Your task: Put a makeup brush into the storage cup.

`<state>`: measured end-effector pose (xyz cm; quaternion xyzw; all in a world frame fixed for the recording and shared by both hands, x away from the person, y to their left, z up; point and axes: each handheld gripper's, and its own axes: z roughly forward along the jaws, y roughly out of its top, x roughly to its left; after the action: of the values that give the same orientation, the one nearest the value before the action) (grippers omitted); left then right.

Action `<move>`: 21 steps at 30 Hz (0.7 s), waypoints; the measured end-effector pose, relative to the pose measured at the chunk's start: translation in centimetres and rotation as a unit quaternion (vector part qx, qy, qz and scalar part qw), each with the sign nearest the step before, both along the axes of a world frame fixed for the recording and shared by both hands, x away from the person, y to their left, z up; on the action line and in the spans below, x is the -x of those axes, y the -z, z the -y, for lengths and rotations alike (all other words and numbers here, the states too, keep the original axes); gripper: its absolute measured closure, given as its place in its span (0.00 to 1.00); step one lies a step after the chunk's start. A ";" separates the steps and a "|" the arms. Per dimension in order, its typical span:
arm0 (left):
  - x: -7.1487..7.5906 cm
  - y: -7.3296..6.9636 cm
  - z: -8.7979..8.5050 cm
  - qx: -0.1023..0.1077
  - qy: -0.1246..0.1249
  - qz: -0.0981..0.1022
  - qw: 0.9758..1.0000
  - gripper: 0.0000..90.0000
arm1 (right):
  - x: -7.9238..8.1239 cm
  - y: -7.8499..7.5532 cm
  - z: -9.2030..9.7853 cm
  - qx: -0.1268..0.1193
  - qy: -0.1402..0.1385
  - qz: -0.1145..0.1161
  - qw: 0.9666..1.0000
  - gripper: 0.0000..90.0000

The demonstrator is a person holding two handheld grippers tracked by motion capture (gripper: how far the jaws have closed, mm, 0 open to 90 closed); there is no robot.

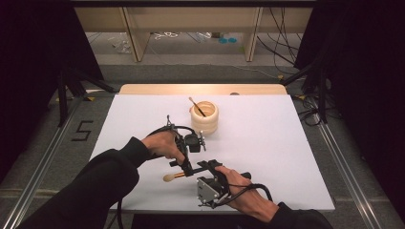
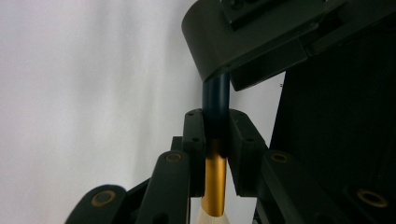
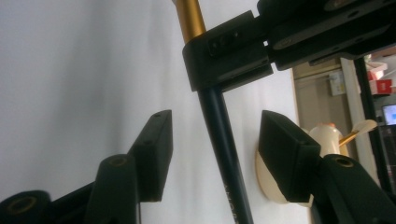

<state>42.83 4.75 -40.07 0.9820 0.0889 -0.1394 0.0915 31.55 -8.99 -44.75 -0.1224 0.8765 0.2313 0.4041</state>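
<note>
A makeup brush [image 1: 177, 175] with a dark handle, gold ferrule and cream bristle head is held low over the white table [image 1: 267, 143]. My left gripper [image 1: 186, 168] is shut on the brush [image 2: 215, 177] where ferrule meets handle, and both pads [image 2: 194, 140] press it. My right gripper [image 1: 205, 165] comes from the near side. Its jaws stand open around the dark handle [image 3: 224, 140], with a gap on each side. The left gripper's pads [image 3: 229, 56] clamp the brush above. A cream ribbed holder [image 1: 204, 118] stands farther back with another brush [image 1: 196, 106] leaning in it.
The holder [image 3: 322, 135] shows behind my right gripper's right jaw. The wooden table edge [image 1: 200, 88] runs along the far side. Black stands and cables flank the table at left and right. Both dark-sleeved forearms come in from the near edge.
</note>
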 end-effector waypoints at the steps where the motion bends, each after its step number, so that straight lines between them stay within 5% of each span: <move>1: 0.0 0.0 0.0 0.000 0.001 0.000 1.000 0.87 | 0.1 0.1 0.0 0.003 0.005 -0.001 1.000 0.54; 6: 0.1 0.0 0.1 -0.002 -0.001 -0.002 1.000 0.87 | 0.0 -0.1 -0.3 0.024 -0.007 0.036 0.999 0.60; 21: 0.2 -0.3 0.7 -0.008 0.005 -0.001 1.000 0.87 | 0.1 -0.1 -0.5 0.048 -0.019 0.058 0.997 0.74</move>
<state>42.65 4.08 -39.76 0.9830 0.0852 -0.1401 0.0826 31.44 -8.53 -44.60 -0.1719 0.8594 0.1890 0.4429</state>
